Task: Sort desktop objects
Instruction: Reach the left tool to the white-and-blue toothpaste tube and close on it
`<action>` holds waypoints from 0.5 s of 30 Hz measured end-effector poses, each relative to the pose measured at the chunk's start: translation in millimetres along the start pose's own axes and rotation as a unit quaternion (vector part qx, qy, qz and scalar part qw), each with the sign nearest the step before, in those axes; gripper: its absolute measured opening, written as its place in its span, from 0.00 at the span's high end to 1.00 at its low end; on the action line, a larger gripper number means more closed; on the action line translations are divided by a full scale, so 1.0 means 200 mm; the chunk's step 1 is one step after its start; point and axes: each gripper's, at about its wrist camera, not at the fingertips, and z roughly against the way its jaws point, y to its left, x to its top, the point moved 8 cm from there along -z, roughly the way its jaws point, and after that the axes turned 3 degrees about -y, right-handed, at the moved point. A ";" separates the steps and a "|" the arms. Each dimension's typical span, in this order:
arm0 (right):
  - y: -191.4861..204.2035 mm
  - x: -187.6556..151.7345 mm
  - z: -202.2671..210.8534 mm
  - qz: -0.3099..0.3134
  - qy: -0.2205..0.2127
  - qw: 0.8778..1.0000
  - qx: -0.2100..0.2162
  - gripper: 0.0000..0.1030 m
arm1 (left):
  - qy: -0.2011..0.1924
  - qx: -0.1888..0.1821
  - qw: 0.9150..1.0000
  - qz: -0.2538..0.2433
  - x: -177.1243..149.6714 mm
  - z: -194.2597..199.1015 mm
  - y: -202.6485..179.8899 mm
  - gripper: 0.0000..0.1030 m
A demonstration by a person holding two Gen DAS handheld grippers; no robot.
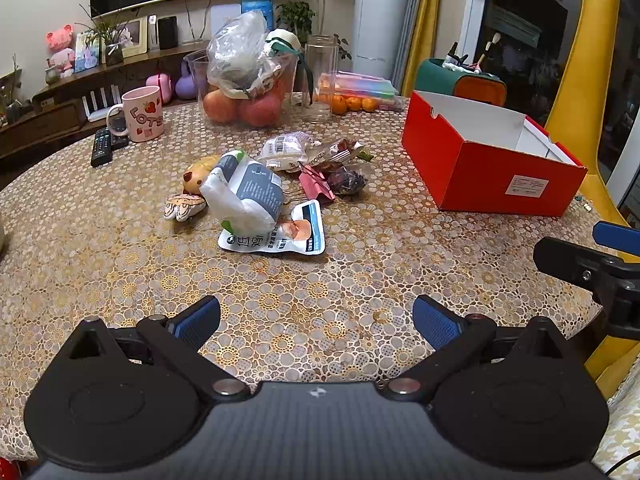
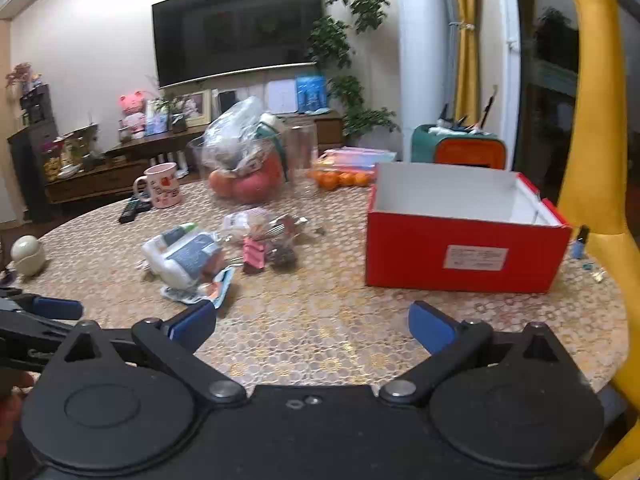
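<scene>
**Both grippers wide open over the bench, clutter untouched**

In the left wrist view the left gripper (image 1: 316,320) fills the bottom of the frame, its jaws spread as wide as they go with nothing between them but the patterned bench (image 1: 360,272) cover. The pile of loose objects sits at centre frame: a white and grey packet (image 1: 246,196) resting on a flat snack pouch (image 1: 288,234), a small plush toy (image 1: 185,206) just to its left, a pink binder clip (image 1: 316,186) to its right, and a barcoded wrapper (image 1: 284,150) behind. The open red box (image 1: 492,168) stands at the right of the frame, well apart from the pile. A pink mug (image 1: 142,114) stands upper left, beside a remote control (image 1: 102,146).

In the right wrist view the right gripper (image 2: 312,326) is likewise fully open and empty, low in the frame, with the red box (image 2: 464,256) at right centre and the pile left of centre.
</scene>
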 end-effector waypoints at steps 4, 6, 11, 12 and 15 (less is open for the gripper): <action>0.02 0.00 -0.02 -0.004 0.002 1.000 0.015 0.01 | 0.000 -0.008 1.000 0.006 0.01 -0.02 0.02 0.00; 0.02 0.00 -0.04 -0.005 0.005 1.000 0.017 0.02 | -0.001 -0.007 1.000 0.007 0.02 -0.04 0.02 0.00; 0.03 0.00 -0.10 0.000 0.013 1.000 0.018 0.02 | -0.002 0.004 1.000 0.013 0.03 -0.10 0.07 0.00; 0.03 0.00 -0.12 0.001 0.014 1.000 0.017 0.02 | 0.000 0.004 1.000 0.016 0.04 -0.11 0.09 0.00; 0.04 -0.01 -0.17 0.010 0.018 1.000 0.015 0.04 | 0.000 0.008 1.000 0.022 0.06 -0.16 0.13 0.00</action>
